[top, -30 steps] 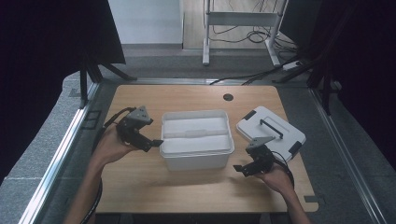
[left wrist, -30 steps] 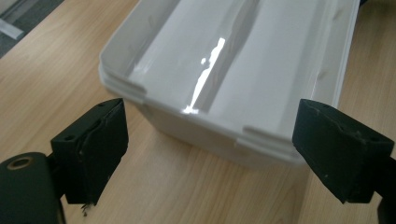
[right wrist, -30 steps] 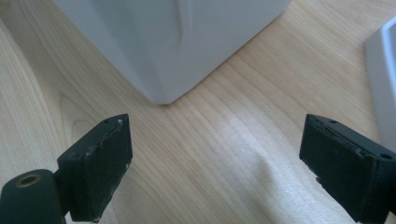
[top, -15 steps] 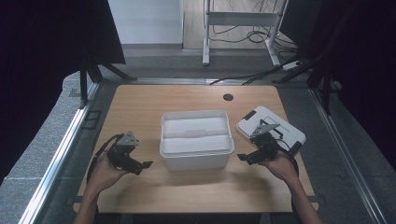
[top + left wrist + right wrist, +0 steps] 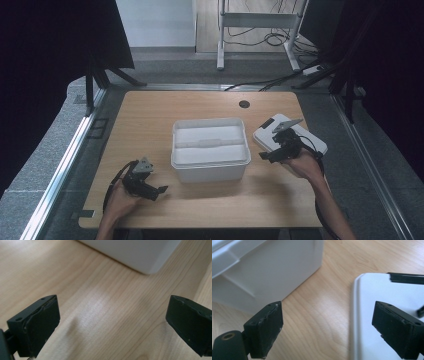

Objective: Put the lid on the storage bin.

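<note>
- Wooden table [image 5: 150, 115] fills mid-frame, with dark curtains at both sides.
- I see the white box [image 5: 210, 148] at centre, open-topped; its lid [image 5: 309, 139] lies flat to the right, apart from it.
- My right gripper [image 5: 274, 154] hangs at the lid's near edge, jaws wide, holding nothing.
- My left gripper [image 5: 152, 191], lower left, is also wide and empty.
- I judge the lid not yet gripped; fitting it remains.

one white box [image 5: 210, 149], one white lid [image 5: 305, 136], two grippers
</note>
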